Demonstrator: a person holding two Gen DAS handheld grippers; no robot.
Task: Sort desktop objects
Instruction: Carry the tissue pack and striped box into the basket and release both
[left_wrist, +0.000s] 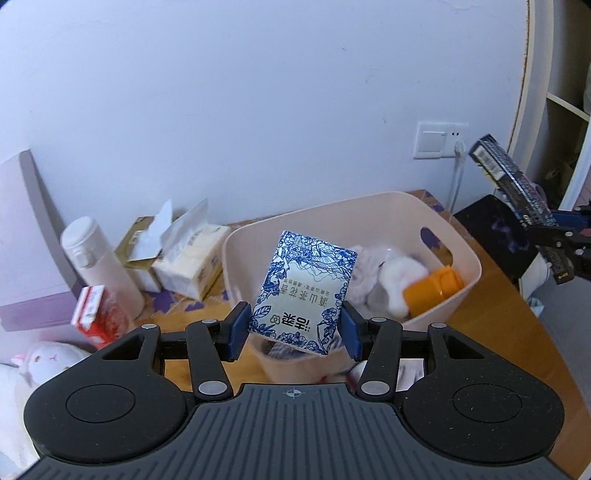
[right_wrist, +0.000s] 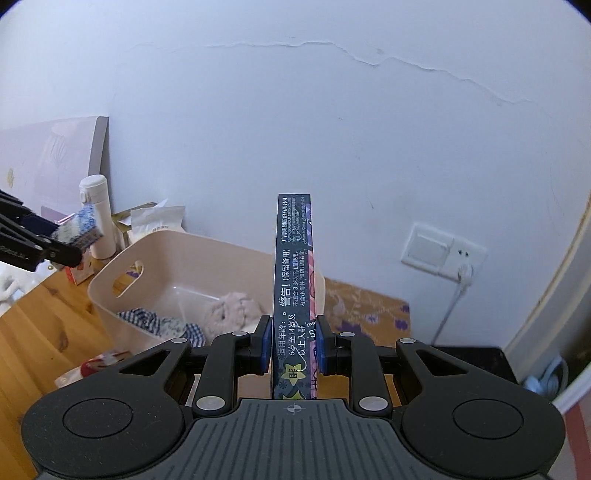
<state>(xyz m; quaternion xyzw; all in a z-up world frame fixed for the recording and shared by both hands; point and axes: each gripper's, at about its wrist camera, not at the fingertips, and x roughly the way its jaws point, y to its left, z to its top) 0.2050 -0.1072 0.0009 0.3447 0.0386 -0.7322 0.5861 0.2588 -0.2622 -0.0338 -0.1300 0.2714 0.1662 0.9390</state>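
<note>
I am carrying things to the bin (left_wrist: 373, 206), which lies just beyond and under my left claw (left_wrist: 295, 328) pinching a blue-white box (left_wrist: 304, 291), while my right claw (right_wrist: 291, 341) pinches a dark flat box (right_wrist: 293, 280); next I must lower and release

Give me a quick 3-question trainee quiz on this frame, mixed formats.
1. True or false: the bin is empty.
2. The left gripper holds: A) white bottle B) blue-patterned box C) tissue pack
3. Fill in: the right gripper is shut on a long dark ____.

Key: 1 false, an orange cup and plush toy lie inside; 2 B; 3 box.
</note>
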